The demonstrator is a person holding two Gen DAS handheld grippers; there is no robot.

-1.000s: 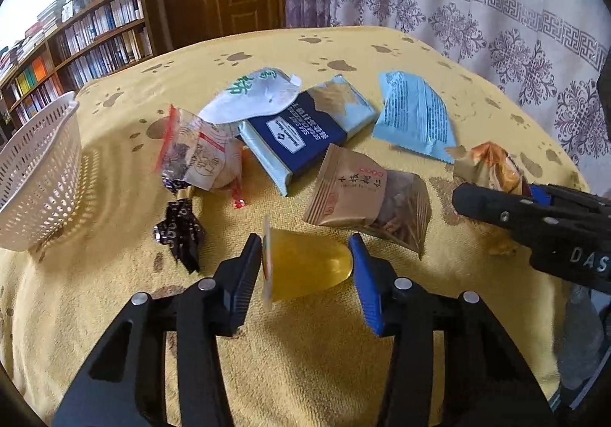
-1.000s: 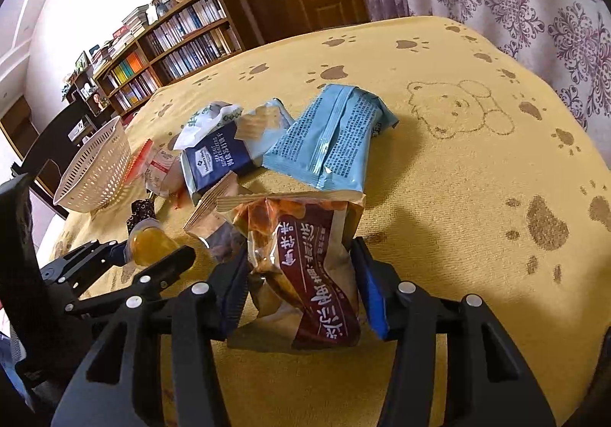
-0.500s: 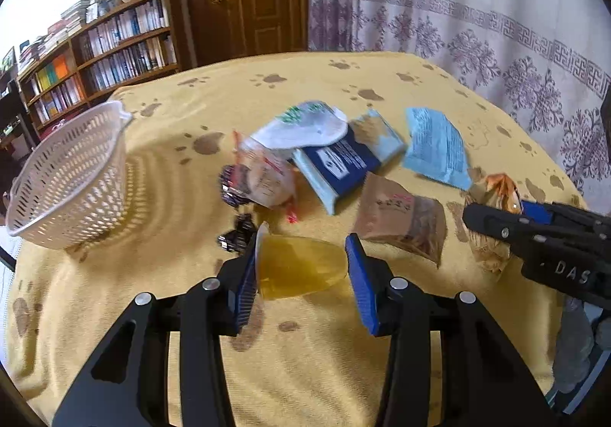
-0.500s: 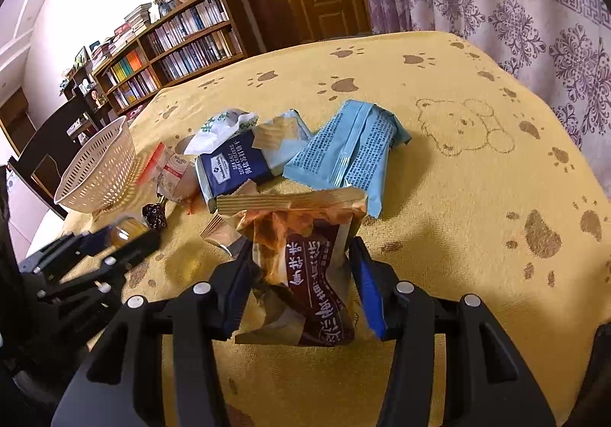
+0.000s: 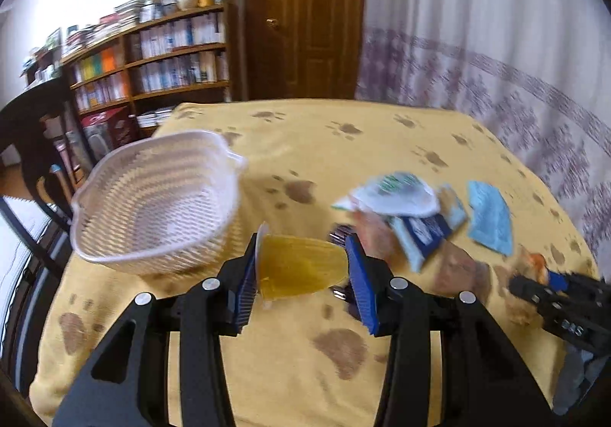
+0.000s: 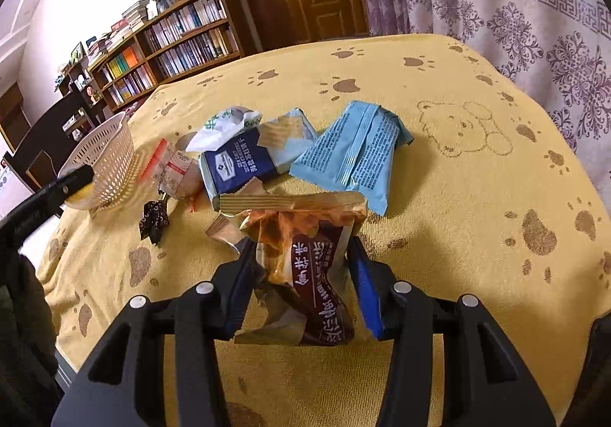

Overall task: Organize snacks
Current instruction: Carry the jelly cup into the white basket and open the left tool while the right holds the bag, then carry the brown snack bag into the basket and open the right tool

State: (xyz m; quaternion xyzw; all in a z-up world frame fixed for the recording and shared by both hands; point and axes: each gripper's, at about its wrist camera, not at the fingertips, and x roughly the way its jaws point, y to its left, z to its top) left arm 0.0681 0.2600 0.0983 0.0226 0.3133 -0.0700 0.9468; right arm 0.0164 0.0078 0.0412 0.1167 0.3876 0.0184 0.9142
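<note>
Left wrist view: a yellow jelly cup point(image 5: 301, 266) is clamped sideways between the left gripper point(image 5: 301, 274) fingers, held above the cloth just beside the white basket point(image 5: 152, 198); right wrist view: a brown snack bag point(image 6: 305, 266) is pinched by the right gripper point(image 6: 301, 286), near the remaining packets point(image 6: 259, 156) piled on the yellow tablecloth point(image 6: 458, 236).

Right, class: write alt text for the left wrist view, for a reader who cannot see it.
The left gripper holds a yellow jelly cup beside an empty white basket on a yellow paw-print tablecloth. Blurred snack packets lie to the right, with the right gripper at the edge.
</note>
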